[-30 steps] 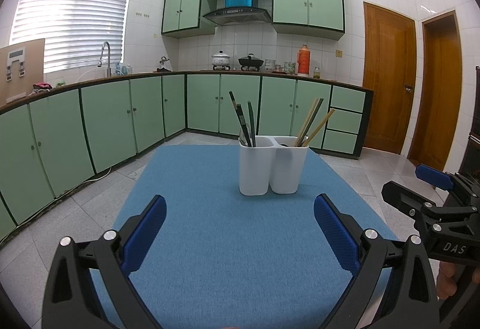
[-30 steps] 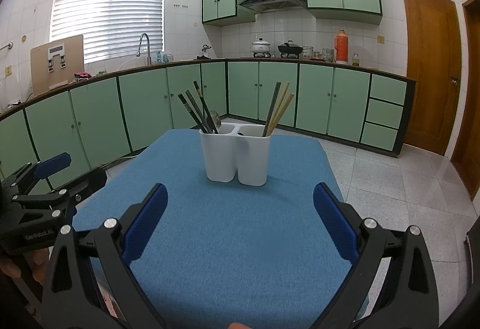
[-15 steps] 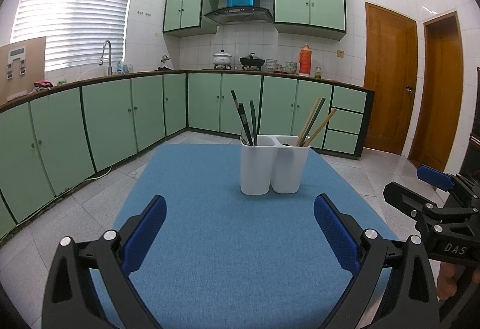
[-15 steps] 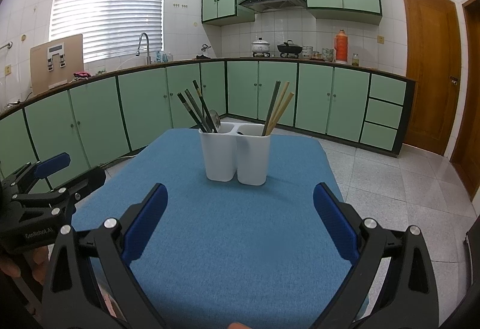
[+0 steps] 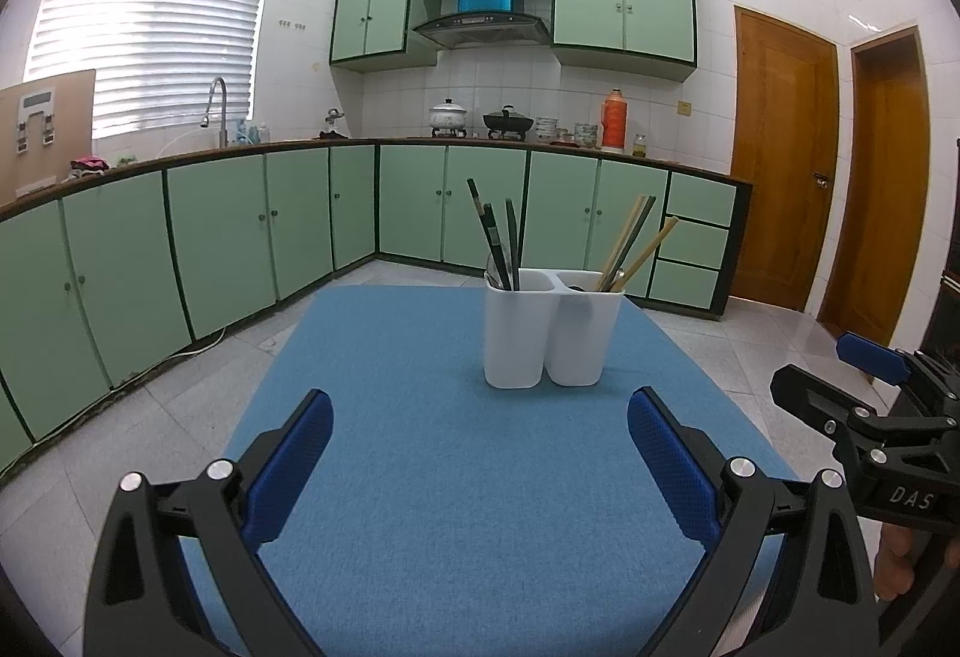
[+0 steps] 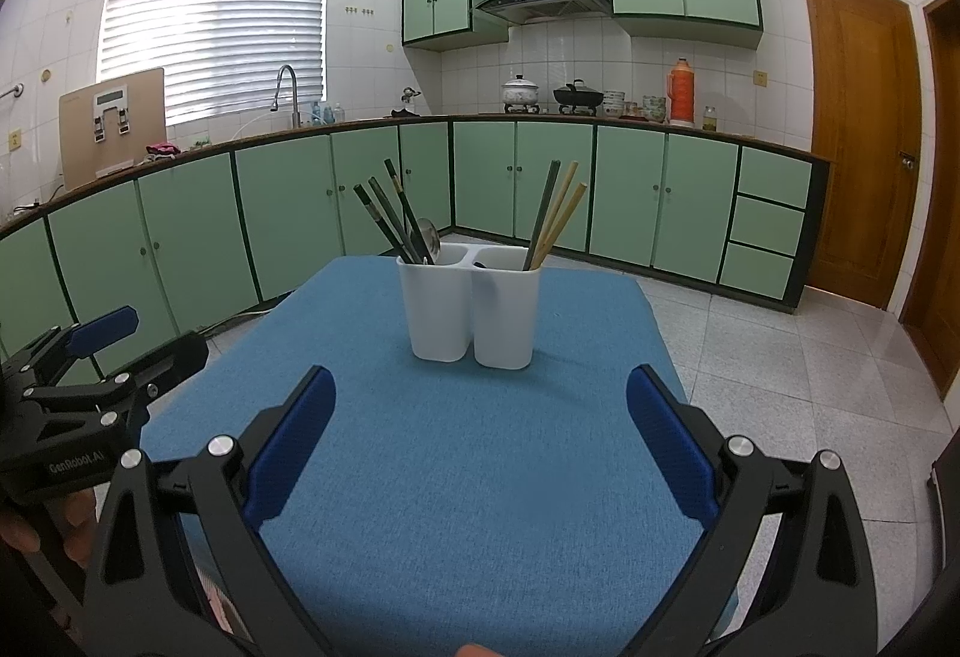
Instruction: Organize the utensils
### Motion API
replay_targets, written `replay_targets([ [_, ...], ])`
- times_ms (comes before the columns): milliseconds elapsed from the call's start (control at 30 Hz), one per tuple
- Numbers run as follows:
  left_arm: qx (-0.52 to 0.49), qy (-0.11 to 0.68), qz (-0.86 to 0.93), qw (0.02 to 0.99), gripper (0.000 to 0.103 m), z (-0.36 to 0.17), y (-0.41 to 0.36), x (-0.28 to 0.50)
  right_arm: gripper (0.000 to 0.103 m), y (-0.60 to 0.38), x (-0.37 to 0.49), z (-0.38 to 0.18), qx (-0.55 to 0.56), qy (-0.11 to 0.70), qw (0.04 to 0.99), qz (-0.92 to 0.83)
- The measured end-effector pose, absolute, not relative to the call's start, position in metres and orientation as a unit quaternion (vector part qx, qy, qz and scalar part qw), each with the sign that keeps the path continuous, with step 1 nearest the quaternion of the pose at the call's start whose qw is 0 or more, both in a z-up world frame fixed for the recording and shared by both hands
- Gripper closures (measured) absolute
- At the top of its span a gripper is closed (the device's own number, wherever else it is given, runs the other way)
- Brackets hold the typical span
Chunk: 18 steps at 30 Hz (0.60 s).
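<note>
Both my tongs hang wide apart over the near end of the blue-covered counter [image 5: 372,417], nothing between the pads of either: the left tongs [image 5: 480,468] in its own view, the right tongs [image 6: 480,447] in its own. Ahead stands the white two-compartment holder [image 5: 551,336], upright toward the far middle of the counter, well apart from both tongs and a little right of center from my left camera. Its left compartment carries the dark chopsticks [image 5: 495,243], leaning leftward with what looks like a metal spoon [image 6: 428,237] tucked among them; its right compartment carries the pale bamboo chopsticks [image 5: 636,252], leaning rightward, with one darker green stick among them. I judge these sticks to be light, stiff and thin, and the dark ones probably smooth and slippery, so a pinch across the upper shaft, well above the rim, seems the place to take hold, squeezing squarely so a stick does not roll out from between the pads. The holder looks like light plastic; I'd guess it could tip or slide on the cloth if I drag a stick sideways, so a straight upward draw seems wiser. From the right camera the holder sits just left of center, and the left tongs shows at the near left edge.
</note>
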<state>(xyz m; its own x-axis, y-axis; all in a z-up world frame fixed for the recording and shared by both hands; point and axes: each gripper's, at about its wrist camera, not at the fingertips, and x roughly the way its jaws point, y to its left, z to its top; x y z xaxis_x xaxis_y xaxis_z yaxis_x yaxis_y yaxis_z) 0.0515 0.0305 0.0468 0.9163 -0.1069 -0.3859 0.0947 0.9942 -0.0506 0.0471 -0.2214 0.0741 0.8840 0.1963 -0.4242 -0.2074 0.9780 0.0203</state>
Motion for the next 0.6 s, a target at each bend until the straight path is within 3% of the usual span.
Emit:
replay_targets([
  [600, -0.017, 0.198, -0.051, 0.979, 0.006, 0.0452, 0.0317, 0.0511, 0.008, -0.2216, 0.0473, 0.0742, -0.013, 0.217, 0.97, 0.104],
])
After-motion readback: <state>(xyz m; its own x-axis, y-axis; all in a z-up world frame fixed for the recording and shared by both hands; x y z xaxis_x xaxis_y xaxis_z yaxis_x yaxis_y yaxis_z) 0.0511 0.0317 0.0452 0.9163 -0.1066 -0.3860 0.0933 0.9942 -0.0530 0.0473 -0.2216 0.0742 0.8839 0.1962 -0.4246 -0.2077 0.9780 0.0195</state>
